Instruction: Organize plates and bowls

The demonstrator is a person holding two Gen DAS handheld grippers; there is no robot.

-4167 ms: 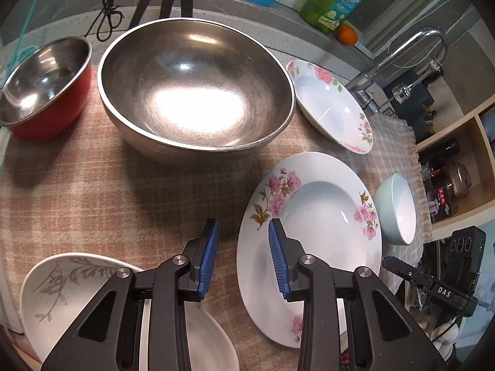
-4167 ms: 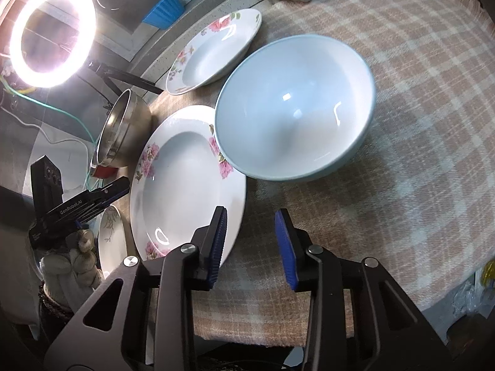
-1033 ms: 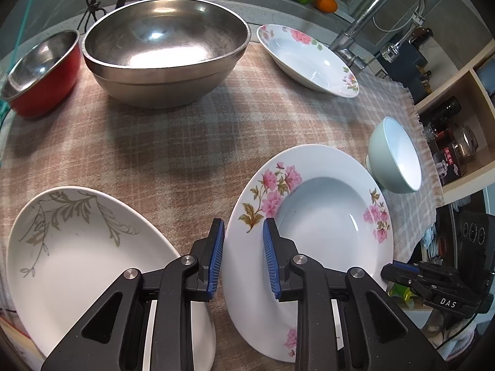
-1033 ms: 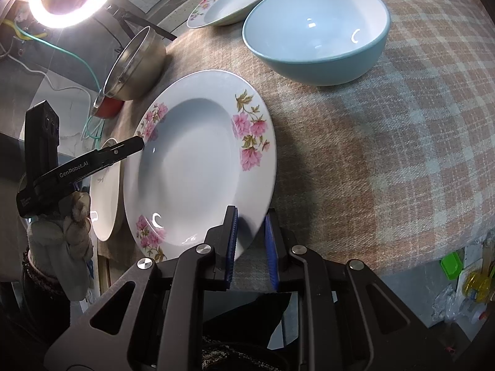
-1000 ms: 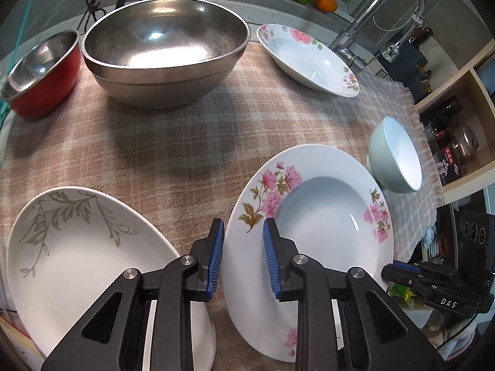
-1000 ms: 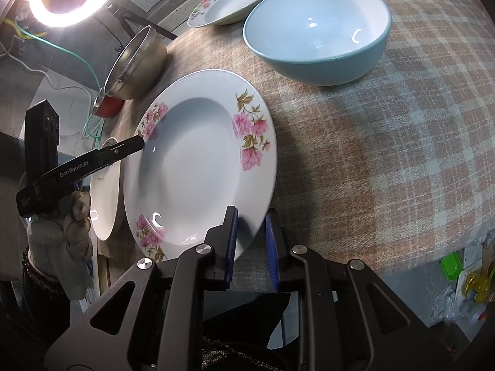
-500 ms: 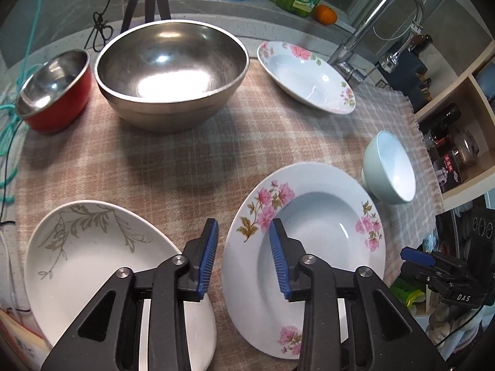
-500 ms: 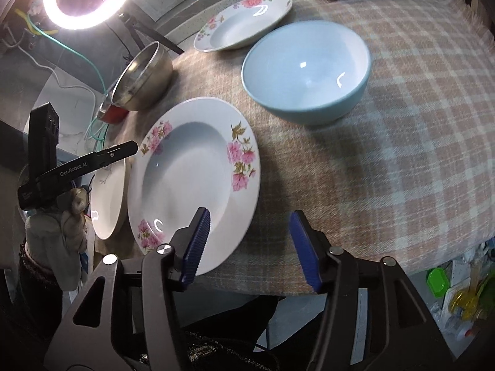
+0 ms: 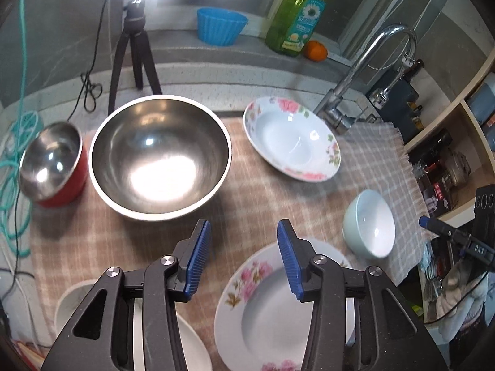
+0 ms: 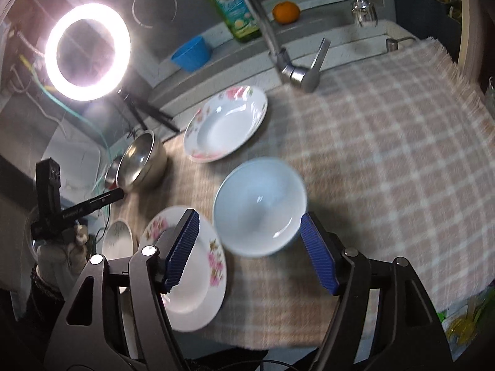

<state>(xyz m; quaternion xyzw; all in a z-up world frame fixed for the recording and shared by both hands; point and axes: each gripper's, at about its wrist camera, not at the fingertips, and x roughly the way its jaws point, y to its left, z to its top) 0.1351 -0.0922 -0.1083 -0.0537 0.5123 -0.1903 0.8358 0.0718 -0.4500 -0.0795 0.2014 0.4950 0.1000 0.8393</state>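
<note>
Left gripper (image 9: 241,258) fills the lower middle of its own view, angled downward, jaws parted and just been opening, nothing between the blue pads (image 9: 198,256). Right gripper (image 10: 249,252) sits low in its frame, jaws wider, also just opening, apparently empty, though that frame is blurred.

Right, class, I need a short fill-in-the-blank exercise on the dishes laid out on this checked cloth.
1. The small steel-lined bowl beside the large steel bowl is ___ on the outside.
2. The number of plates with pink flowers on the cloth is ___.
3. The fruit next to the green soap bottle is coloured ___.

Missing words: red; two; orange
</note>
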